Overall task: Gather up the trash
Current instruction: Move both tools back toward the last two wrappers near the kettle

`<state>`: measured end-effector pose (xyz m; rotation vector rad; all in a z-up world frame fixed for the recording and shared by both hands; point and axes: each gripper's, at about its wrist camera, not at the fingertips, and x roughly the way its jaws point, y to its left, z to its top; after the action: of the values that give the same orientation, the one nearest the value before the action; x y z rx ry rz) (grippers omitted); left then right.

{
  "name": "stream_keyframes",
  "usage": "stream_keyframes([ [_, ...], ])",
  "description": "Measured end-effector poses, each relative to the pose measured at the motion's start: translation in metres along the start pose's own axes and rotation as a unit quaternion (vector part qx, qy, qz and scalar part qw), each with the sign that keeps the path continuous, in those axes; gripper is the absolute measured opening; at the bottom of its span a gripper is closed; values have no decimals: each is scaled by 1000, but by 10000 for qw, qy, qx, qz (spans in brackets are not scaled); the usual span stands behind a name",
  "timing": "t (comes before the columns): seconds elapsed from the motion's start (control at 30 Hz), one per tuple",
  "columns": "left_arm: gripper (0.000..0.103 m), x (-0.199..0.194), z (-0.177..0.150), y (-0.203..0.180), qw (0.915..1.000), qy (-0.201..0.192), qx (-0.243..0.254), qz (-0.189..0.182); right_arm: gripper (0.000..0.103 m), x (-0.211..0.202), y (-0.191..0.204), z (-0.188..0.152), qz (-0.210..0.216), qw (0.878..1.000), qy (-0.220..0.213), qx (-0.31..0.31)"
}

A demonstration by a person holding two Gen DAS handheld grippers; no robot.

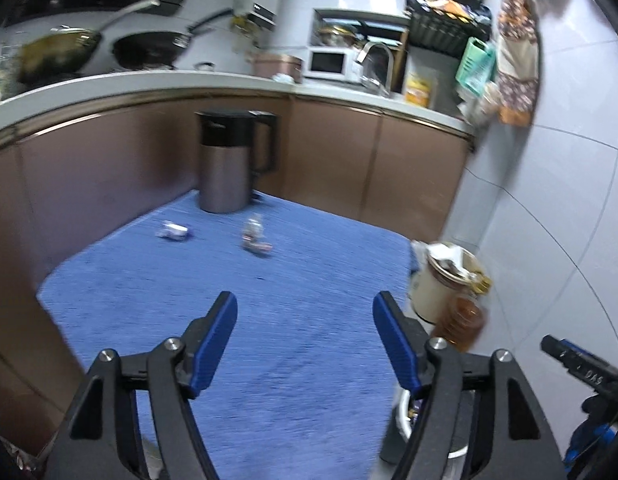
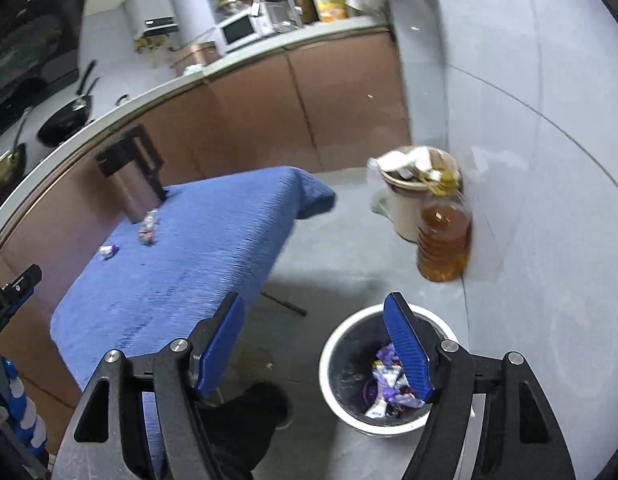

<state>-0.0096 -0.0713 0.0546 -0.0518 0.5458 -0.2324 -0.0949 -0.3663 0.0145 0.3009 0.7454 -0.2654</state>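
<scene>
The left gripper [image 1: 305,308] hangs wide open over the blue cloth [image 1: 269,320], nothing between its pads. Far ahead lie two crumpled wrappers [image 1: 175,231] [image 1: 255,236], with an electric kettle [image 1: 229,160] behind them. An oil bottle [image 1: 465,322] stands just right.

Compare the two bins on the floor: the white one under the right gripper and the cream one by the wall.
The white bin is short and wide with a dark liner; the cream bin is taller and narrower. The white bin holds wrappers low inside, while the cream bin is heaped to its rim. The white bin stands apart; the cream bin sits behind an oil bottle. Both are round, open-topped and hold trash.
</scene>
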Motion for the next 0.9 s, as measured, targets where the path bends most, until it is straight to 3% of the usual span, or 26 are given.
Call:
stream_keyframes([
  [0.4, 72, -50, -20, 51, 9981, -321, -197, 486, 80, -21, 72, -3, 364, 9970, -165, -660],
  [0.9, 73, -71, -39, 69, 9958, -438, -357, 722, 87, -39, 90, -11, 326, 9966, -302, -693],
])
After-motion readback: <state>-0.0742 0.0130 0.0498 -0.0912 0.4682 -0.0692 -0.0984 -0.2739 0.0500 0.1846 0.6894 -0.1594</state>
